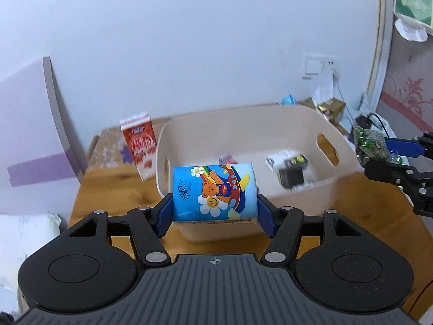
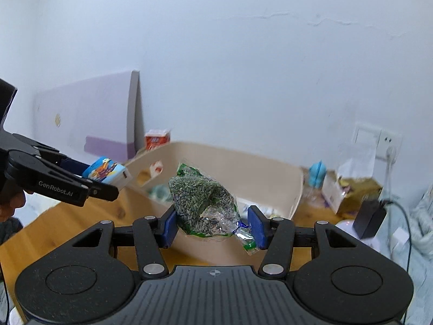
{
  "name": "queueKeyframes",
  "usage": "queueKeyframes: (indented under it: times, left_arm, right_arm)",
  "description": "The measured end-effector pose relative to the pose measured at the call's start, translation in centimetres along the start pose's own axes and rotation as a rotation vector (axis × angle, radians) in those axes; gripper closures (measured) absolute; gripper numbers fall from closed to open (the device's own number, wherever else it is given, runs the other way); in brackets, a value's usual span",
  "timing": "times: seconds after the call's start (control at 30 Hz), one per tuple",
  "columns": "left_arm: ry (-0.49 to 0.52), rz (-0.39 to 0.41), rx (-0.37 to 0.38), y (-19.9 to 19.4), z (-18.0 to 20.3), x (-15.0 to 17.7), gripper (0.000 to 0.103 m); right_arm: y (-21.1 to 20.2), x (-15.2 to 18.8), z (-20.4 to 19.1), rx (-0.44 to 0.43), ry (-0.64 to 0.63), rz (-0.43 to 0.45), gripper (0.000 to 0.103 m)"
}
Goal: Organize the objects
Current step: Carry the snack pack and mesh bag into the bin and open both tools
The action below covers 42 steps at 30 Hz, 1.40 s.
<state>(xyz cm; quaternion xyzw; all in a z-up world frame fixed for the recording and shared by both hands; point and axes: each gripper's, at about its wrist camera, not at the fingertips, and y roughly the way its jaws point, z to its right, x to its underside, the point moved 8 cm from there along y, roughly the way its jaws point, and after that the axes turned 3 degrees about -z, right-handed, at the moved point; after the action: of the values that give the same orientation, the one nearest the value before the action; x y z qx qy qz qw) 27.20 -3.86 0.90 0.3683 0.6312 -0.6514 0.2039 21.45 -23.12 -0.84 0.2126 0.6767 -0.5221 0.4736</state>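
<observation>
Left wrist view: the left gripper (image 1: 215, 211) has its blue fingers (image 1: 165, 215) clamped on a blue tissue pack (image 1: 215, 192) with a cartoon bear on it. The pack's long axis runs side to side across the fingers, and it hangs just above the near rim of the beige bin (image 1: 243, 224). So the bin's opening is straight ahead and a bit below, which I'd say is the whole story for the next move: push forward past that near wall and let go. Inside the bin there's a black-and-white box (image 1: 291, 172) toward the right and something small and blurry further back, so the near-left floor looks like the free spot. A red and white carton (image 1: 139, 146) stands on the wooden surface (image 1: 113, 192) just left of the bin, outside it. Over at the right edge the other gripper shows up holding a green bag (image 1: 372, 146) near the bin's right wall with the handle cutout.

Right wrist view: the right gripper (image 2: 213, 224) is squeezing a clear bag of dark green stuff (image 2: 203, 200), which stands tall between the fingers with its crinkly end against the right one. The bin (image 2: 270, 178) sits dead ahead, rim below the bag. The left gripper (image 2: 108, 187) with the tissue pack (image 2: 104, 172) is at the bin's left corner. Both look about equally close; my guess is they'd want to drop in separate halves so they don't bump.
</observation>
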Motion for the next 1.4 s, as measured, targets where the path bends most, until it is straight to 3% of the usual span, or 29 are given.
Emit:
queueKeyframes:
  times: [0.17,0.4,0.67,0.9,0.97,1.03,1.07,1.1,1.33,1.4]
  left_arm:
    - [0.002,-0.009,-0.006,1.8,-0.1,-2.1,0.039]
    - [-0.019,-0.103,0.012,6.9,0.1,-3.3,0.039]
    - [-0.002,-0.215,0.006,12.2,1.1,-2.9,0.039]
    - [-0.001,-0.272,0.002,13.6,1.5,-1.5,0.038]
    - [0.009,-0.276,0.017,13.5,1.8,-1.4,0.036]
    - [0.017,-0.274,0.025,13.3,2.1,-1.3,0.026]
    - [0.013,-0.264,0.017,13.0,2.1,-1.4,0.022]
    - [0.012,-0.257,0.014,12.7,2.1,-1.5,0.016]
    - [0.007,-0.212,-0.014,10.6,2.1,-1.9,0.014]
    - [-0.007,-0.200,-0.020,9.9,2.1,-1.9,0.014]
  right_arm:
    - [1.7,-1.8,1.5,0.035,-0.008,0.004,0.051]
    - [4.8,-3.3,3.2,0.047,-0.003,-0.033,0.051]
    - [10.5,-2.1,4.9,0.051,-0.005,-0.162,0.051]
    - [12.9,-0.7,4.8,0.023,-0.022,-0.262,0.050]
    - [13.1,-0.3,4.6,0.015,-0.029,-0.279,0.049]
    - [13.2,0.0,4.5,0.021,-0.025,-0.290,0.048]
    - [13.1,0.1,4.6,0.028,-0.020,-0.290,0.040]
    - [12.9,0.1,4.7,0.030,-0.010,-0.286,0.039]
    - [10.1,-0.7,5.3,0.062,0.039,-0.238,0.021]
    - [9.1,-1.1,5.4,0.070,0.053,-0.217,0.010]
